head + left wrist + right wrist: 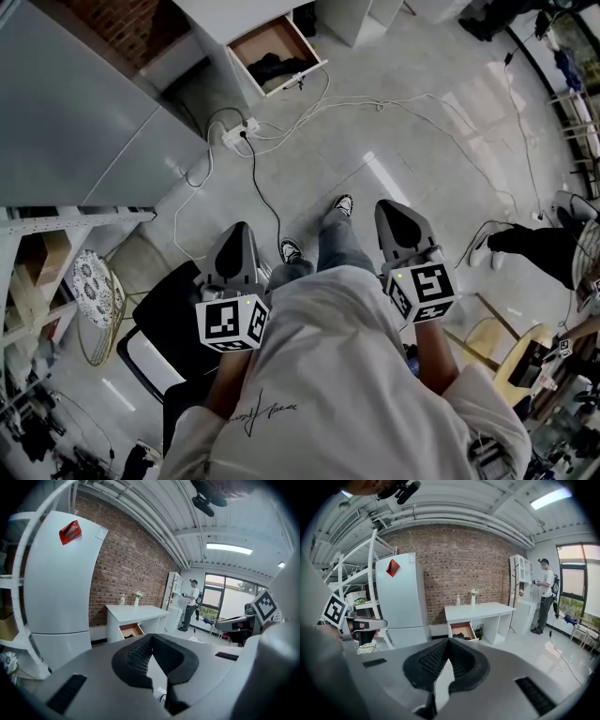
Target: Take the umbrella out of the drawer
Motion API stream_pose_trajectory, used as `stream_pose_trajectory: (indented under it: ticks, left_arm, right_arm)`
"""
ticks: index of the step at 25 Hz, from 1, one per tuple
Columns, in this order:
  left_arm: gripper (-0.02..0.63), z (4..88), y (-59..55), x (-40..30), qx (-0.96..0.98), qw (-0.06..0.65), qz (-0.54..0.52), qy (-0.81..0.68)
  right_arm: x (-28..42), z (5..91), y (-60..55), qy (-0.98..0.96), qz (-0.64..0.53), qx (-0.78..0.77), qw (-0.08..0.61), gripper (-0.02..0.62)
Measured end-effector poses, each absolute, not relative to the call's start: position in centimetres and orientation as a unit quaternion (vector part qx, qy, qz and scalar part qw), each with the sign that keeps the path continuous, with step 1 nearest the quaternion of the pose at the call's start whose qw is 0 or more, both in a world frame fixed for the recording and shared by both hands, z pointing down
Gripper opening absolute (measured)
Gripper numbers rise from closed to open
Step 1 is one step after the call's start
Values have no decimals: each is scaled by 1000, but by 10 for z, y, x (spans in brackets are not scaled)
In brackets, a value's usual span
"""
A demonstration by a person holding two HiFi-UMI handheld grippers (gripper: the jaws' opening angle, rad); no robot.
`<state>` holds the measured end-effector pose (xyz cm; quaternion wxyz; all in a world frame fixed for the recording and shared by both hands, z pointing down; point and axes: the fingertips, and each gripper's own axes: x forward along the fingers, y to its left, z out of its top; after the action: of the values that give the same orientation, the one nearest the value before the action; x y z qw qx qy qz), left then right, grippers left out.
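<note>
The drawer (275, 54) of the white desk (221, 13) stands pulled out, far ahead across the floor. A dark bundle, seemingly the umbrella (277, 67), lies inside it. In the right gripper view the drawer (463, 630) shows its dark content (461, 636); in the left gripper view the drawer (131, 630) is small and distant. My left gripper (236, 231) and right gripper (395, 209) are held at waist height, pointing towards the desk. Both are shut and empty, their tips meeting, well short of the drawer.
A grey fridge (80, 112) stands left of the desk. A power strip (238, 133) with cables (309, 117) lies on the floor between me and the drawer. A black chair (173, 323) and shelving (37, 272) are at my left. Another person (543, 595) stands at the right.
</note>
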<state>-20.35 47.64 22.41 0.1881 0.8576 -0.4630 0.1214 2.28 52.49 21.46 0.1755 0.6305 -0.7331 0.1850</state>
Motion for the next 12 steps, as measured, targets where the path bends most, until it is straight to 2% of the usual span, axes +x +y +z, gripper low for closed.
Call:
stream_pose_trajectory:
  ticks: [5, 12]
  left_arm:
    - [17, 227, 447, -196, 846, 191, 129, -480]
    - [17, 218, 390, -144, 840, 186, 133, -492]
  right_arm:
    - [35, 223, 495, -756, 185, 597, 194, 14]
    - [82, 224, 440, -781, 186, 561, 202, 14]
